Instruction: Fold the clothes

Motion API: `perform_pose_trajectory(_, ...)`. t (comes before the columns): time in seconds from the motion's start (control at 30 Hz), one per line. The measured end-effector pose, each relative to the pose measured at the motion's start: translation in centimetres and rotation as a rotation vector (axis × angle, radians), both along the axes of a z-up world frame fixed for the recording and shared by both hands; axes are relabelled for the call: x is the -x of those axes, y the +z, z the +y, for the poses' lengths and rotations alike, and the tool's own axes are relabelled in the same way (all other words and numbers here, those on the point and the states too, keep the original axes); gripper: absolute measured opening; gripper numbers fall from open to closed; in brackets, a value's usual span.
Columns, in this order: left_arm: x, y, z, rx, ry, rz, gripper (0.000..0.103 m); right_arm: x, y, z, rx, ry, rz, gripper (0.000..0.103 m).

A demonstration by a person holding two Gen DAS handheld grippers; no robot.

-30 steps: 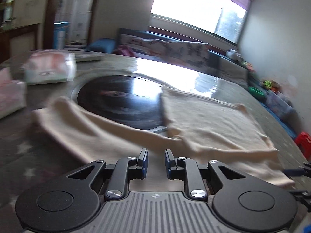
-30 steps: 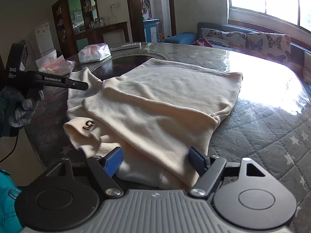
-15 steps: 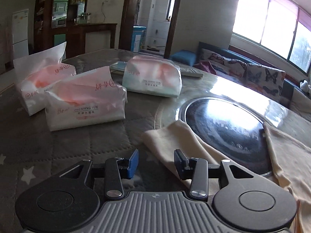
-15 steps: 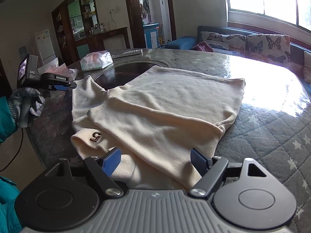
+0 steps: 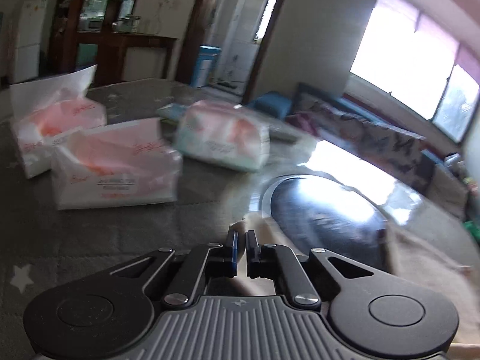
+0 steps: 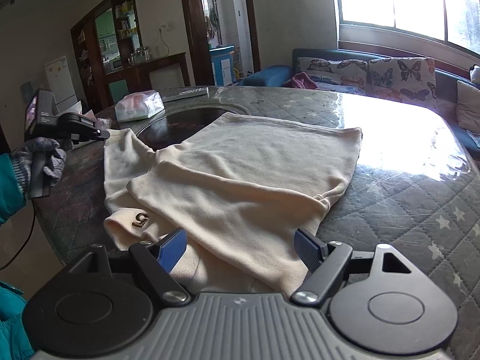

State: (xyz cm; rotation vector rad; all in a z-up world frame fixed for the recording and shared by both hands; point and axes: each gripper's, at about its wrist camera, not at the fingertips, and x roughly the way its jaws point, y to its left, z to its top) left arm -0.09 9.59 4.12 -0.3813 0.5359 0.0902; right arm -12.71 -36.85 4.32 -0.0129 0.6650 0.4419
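Cream garment (image 6: 240, 174) spread on the quilted table (image 6: 405, 198)

Left gripper (image 5: 239, 240) pinches the sleeve tip (image 6: 120, 138) at the table's left edge; right gripper (image 6: 240, 249) hovers wide open over the near hem (tissue packs (image 5: 114, 168) beyond).

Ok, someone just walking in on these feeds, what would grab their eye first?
Probably the cream shirt, part-folded across the middle of the quilted table, with a brown "5" patch on the sleeve nearest the open right claw. Next, the left claw at the far left sleeve tip, nearly shut; whether it grips cloth is unclear. Then the tissue packs behind it and the window glare on the tabletop.
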Motion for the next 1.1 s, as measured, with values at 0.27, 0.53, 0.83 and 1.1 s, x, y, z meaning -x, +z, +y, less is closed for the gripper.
perform_pose_trajectory(0.27,2.5,4.9,-8.1,0.054,-0.32,-0.132,0.005,0.1,0.0,-1.0,-0.027,-0.041,-0.02,0.08)
perform_pose_trajectory(0.53,3.4,6.2,-15.1,0.143,-0.574,-0.142,0.005,0.5,-0.3,-2.7,-0.064,-0.101,-0.029,0.08)
perform_pose_trajectory(0.83,3.7,3.7,-21.7,0.179,-0.754,-0.062,0.005,1.0,-0.5,-4.4,-0.079,-0.162,-0.03,0.08)
perform_pose_trajectory(1.1,5.4,0.7,-24.5,0.104,-0.886,0.0,0.006,1.4,-0.4,-5.5,-0.079,-0.209,-0.034,0.08)
